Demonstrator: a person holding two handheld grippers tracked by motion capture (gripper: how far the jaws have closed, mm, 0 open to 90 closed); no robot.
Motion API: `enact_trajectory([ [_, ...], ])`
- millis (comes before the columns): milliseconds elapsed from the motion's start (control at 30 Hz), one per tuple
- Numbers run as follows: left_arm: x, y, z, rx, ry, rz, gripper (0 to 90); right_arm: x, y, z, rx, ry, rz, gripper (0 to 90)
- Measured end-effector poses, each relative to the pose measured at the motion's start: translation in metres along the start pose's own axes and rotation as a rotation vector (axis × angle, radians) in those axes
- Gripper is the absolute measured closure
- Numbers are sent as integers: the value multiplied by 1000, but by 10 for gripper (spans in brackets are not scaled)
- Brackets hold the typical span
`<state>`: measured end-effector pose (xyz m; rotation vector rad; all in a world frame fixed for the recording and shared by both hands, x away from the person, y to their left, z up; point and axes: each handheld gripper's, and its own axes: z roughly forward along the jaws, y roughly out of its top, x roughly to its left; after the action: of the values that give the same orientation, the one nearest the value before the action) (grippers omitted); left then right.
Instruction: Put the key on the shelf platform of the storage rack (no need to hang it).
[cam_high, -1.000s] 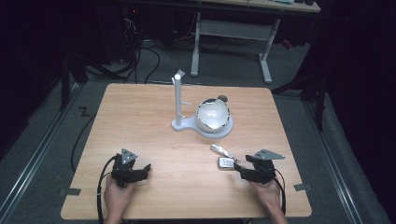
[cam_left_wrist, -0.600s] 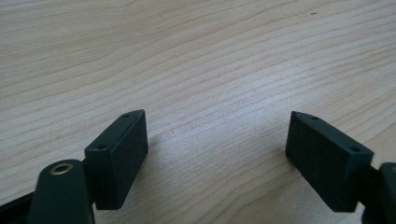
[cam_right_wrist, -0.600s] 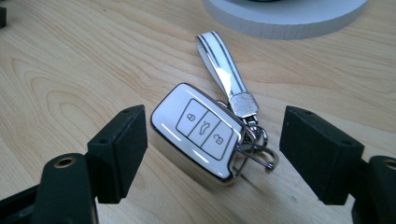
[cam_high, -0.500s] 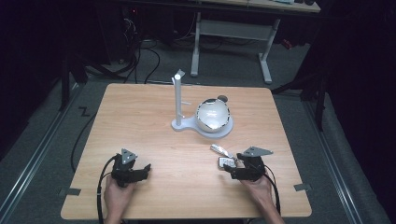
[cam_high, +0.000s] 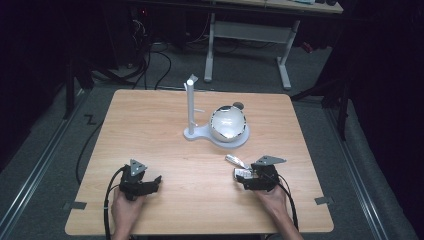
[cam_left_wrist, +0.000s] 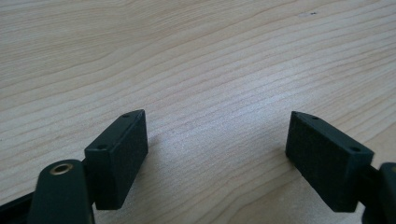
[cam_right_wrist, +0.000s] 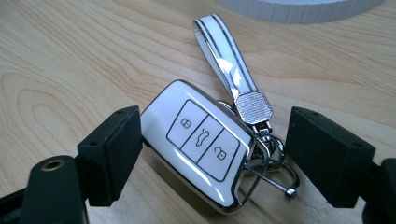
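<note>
Two black jaws of your right gripper (cam_right_wrist: 212, 154) stand wide, having just been opening, and the white car key fob (cam_right_wrist: 198, 142) lies flat on the worktop (cam_high: 165, 130) between them, near the front right corner. No pad presses on it, though one sits just beside its edge. The fob's long axis runs slantwise across the gap, button face up, and its white strap (cam_right_wrist: 224, 56) trails away toward the stand's round base (cam_high: 242, 142). The key ring (cam_right_wrist: 268, 156) lies next to the other jaw. Your left gripper (cam_high: 145, 182), near the front left corner and well apart from the fob, is wide open over bare wood, so your right hand is the nearer one.
</note>
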<state>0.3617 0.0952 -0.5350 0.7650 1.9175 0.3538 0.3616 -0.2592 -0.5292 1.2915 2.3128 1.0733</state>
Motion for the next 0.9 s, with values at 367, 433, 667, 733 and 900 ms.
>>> enact_trajectory([
  [367, 0, 0, 0, 0, -1, 1, 212, 6, 0, 3, -4, -48, -78, 401],
  [433, 0, 0, 0, 0, -1, 1, 212, 8, -1, 3, -5, -56, -84, 412],
  [667, 0, 0, 0, 1, -4, 4, 212, 11, -1, 2, -10, -63, -126, 540],
  [733, 0, 0, 0, 1, -4, 5, 212, 11, -1, 2, -10, -64, -129, 548],
  [900, 0, 0, 0, 1, -4, 4, 212, 12, -1, 2, -15, -59, -132, 570],
])
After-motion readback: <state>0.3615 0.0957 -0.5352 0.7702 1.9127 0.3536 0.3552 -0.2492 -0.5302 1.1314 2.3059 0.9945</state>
